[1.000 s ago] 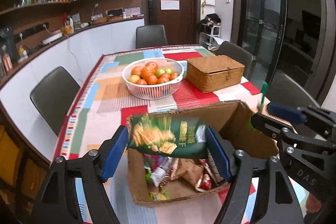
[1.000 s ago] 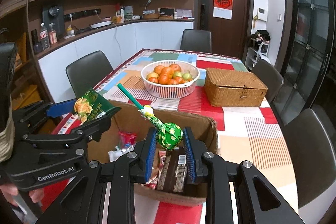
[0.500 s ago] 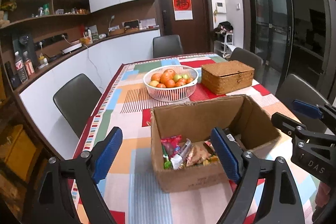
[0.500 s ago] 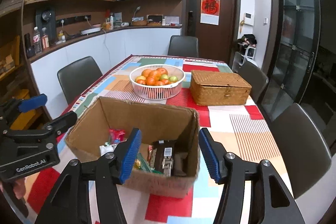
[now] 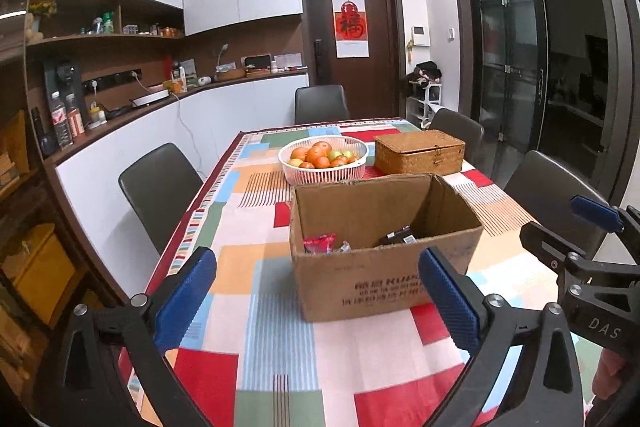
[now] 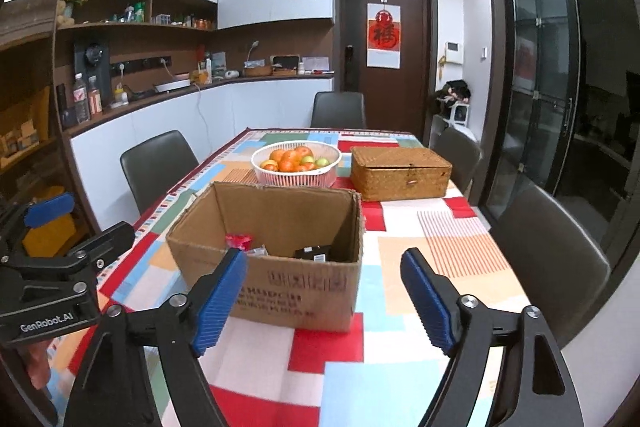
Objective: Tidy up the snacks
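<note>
Both my left gripper [image 5: 316,297] and right gripper [image 6: 324,297] are opening, empty. Ahead, the cardboard box [image 5: 380,247] holds snacks [image 5: 320,242]: light, crinkly packets, probably best pinched by an edge.

box [image 5: 384,279] top: open, free from above | behind: fruit basket [image 5: 323,163], wicker box [image 5: 419,151] | front cloth: bare

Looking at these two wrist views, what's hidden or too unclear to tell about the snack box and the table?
- Most of the cardboard box contents: its front wall hides them in both views; only a red packet and a dark packet show.
- Box print: too blurred to read.
- Wicker box: lid shut, contents unseen.
- Near table edge: cut off behind both hand-held grippers.
</note>
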`<state>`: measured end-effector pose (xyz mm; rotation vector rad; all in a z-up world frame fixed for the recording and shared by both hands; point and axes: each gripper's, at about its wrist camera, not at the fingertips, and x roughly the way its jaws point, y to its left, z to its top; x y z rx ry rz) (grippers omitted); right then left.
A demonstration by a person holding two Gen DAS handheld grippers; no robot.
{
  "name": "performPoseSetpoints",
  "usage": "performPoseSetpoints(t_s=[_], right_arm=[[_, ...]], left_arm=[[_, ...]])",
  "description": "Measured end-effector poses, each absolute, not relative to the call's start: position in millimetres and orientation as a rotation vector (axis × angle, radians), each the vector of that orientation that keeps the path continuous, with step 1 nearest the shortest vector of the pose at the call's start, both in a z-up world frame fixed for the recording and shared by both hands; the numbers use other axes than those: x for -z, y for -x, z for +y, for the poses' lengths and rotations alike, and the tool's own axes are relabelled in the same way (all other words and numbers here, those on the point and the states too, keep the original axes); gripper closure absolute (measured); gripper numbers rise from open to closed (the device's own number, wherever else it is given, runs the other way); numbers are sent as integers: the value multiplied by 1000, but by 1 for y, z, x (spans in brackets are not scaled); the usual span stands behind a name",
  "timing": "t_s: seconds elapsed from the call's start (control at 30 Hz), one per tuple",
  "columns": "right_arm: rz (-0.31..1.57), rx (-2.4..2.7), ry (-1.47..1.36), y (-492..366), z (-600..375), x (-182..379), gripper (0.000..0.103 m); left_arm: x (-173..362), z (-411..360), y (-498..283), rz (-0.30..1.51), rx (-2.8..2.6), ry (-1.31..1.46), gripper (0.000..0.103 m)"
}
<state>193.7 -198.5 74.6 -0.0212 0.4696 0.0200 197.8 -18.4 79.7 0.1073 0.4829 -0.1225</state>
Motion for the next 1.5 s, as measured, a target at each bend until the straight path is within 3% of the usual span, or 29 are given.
performPoseSetpoints(t_s=[0.3,1.5], right_arm=[[444,-6,35,-154,-194,-79,14],[456,-29,19,-129,-190,-74,14]], left_arm=[[-76,-9,-162,476,104,-96,0],[-79,-1,-136,456,95,-90,0]])
